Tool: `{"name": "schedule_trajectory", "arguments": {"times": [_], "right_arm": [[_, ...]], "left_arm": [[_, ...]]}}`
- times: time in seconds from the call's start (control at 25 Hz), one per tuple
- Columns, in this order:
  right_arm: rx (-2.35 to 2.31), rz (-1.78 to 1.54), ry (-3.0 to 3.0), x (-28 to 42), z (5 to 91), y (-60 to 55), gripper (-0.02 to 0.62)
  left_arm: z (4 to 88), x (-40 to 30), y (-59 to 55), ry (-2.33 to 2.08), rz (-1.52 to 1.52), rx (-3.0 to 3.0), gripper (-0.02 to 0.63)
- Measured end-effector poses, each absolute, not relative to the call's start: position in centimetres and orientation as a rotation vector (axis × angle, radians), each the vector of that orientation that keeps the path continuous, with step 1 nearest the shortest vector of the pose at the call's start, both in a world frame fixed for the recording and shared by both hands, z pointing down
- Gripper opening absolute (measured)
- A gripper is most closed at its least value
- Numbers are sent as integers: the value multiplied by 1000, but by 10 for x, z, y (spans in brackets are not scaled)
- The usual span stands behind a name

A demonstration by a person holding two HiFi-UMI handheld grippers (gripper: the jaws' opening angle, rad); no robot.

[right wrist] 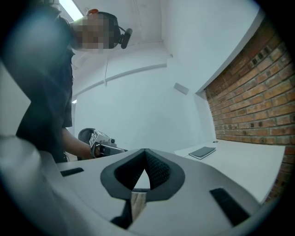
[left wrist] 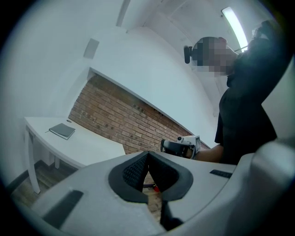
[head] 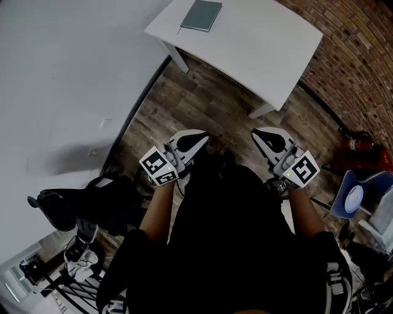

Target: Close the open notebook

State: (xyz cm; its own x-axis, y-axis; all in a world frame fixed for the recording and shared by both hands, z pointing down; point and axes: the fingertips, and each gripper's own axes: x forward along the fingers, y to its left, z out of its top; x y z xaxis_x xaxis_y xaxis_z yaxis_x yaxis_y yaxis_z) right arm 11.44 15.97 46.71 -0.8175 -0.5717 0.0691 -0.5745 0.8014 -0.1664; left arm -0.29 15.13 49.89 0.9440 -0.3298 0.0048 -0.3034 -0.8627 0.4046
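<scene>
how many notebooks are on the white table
1. The notebook lies flat near the left end of the white table, looking closed; no other shows.

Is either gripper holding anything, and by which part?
Nothing is held. The left gripper and right gripper are both shut and empty; the notebook lies apart on the table.

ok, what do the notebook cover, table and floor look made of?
Notebook: dark grey-green cover, matte, no glare; card or leatherette, can't tell which. Table: smooth white top and legs, likely painted or laminated board. Floor: wood-look planks with grain and seams; could be real wood or laminate.
</scene>
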Motion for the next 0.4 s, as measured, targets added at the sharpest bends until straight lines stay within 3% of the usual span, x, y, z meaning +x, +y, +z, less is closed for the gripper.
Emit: {"name": "schedule_trajectory", "arguments": {"times": [0.4], "right_arm": [[825,322,-2955,94,479,184,5]], "left_arm": [[503,-3,188,-518,-150,2609,17]]}}
